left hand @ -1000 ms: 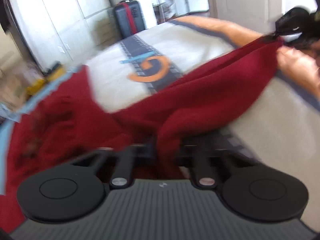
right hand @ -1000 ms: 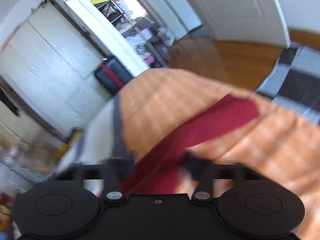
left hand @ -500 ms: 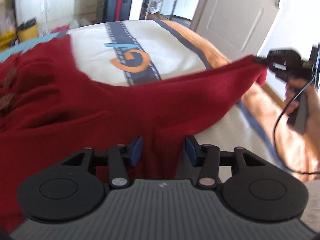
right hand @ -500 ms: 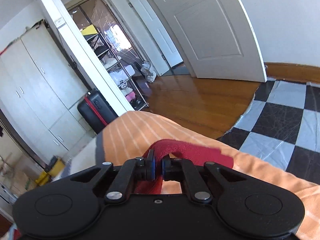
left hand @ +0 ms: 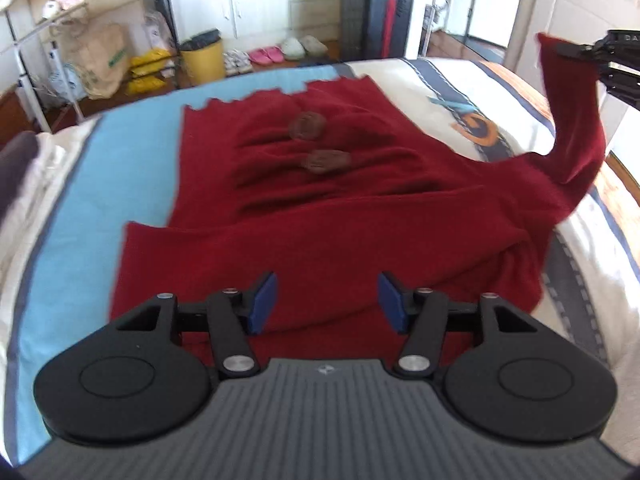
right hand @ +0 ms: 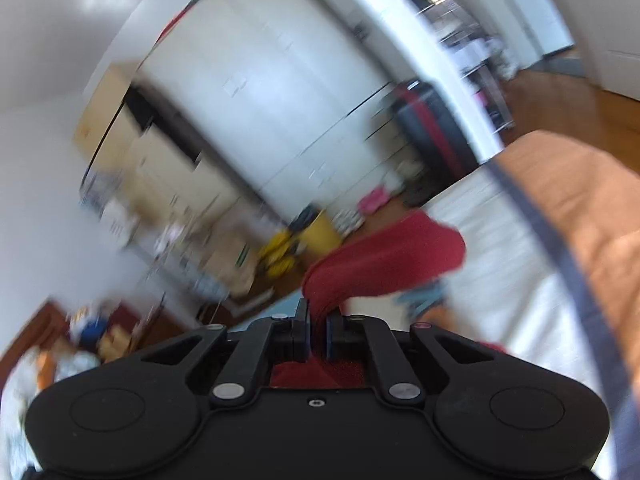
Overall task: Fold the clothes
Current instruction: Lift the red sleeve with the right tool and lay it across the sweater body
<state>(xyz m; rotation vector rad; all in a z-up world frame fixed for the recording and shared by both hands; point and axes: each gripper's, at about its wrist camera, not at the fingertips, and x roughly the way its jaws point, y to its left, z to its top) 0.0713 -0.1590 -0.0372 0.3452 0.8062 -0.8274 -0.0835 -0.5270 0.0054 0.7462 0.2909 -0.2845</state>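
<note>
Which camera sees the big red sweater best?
The left wrist view: the red sweater lies spread across the bed, sharp and nearly whole. The right wrist view is blurred and shows only the sleeve end pinched in the right claw.

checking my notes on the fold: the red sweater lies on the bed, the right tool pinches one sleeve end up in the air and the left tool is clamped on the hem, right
Not quite. The left tool is open, its jaws having just been opening, nothing between them, as the left wrist view shows. The rest holds: the red sweater lies on the bed and the right tool pinches a raised sleeve end.

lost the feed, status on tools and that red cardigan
Left tool just opened, nothing between the pads. Right tool shut on red cardigan sleeve, lifted off the bed. Nothing in the way.
</note>
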